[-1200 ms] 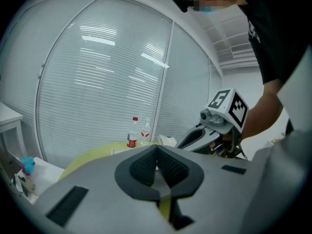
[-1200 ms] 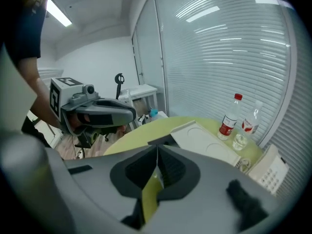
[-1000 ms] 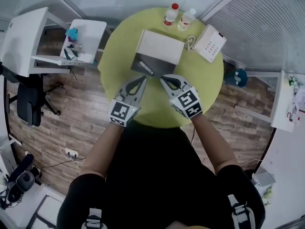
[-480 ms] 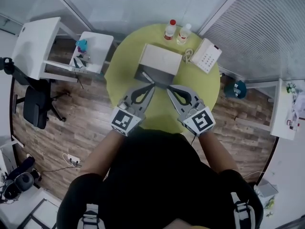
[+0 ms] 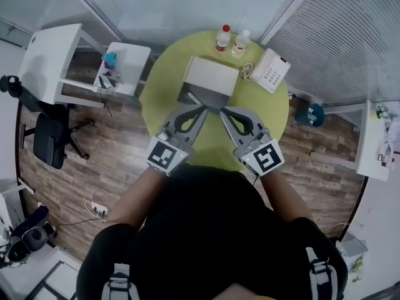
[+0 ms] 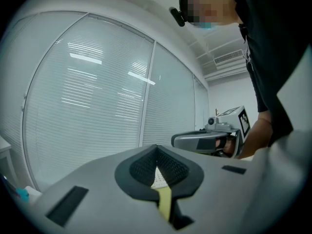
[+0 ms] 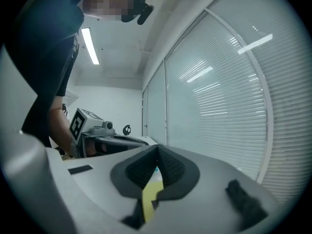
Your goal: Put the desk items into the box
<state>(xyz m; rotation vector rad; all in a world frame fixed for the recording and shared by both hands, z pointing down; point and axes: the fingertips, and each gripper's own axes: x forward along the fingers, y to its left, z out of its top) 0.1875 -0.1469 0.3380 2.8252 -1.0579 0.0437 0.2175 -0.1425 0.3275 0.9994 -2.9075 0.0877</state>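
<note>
Head view only: box [image 5: 211, 75], telephone [image 5: 270, 71], two bottles [image 5: 222, 38] on green table [image 5: 265, 112]

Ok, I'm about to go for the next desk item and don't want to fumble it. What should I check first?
1. Left gripper free to pick: ok, nothing between its jaws.
2. Right gripper free to pick: ok, nothing between its jaws.
3. Jaws apart for a grasp: not ok, both grippers are shut.
4. Box reachable: ok, it sits mid-table with its dark inside facing the gripper tips.
5. Items to pack located: ok, the red-capped bottle, the white-capped bottle and the telephone stand beyond or beside the box.
6. Room left in the box: cannot tell.
</note>
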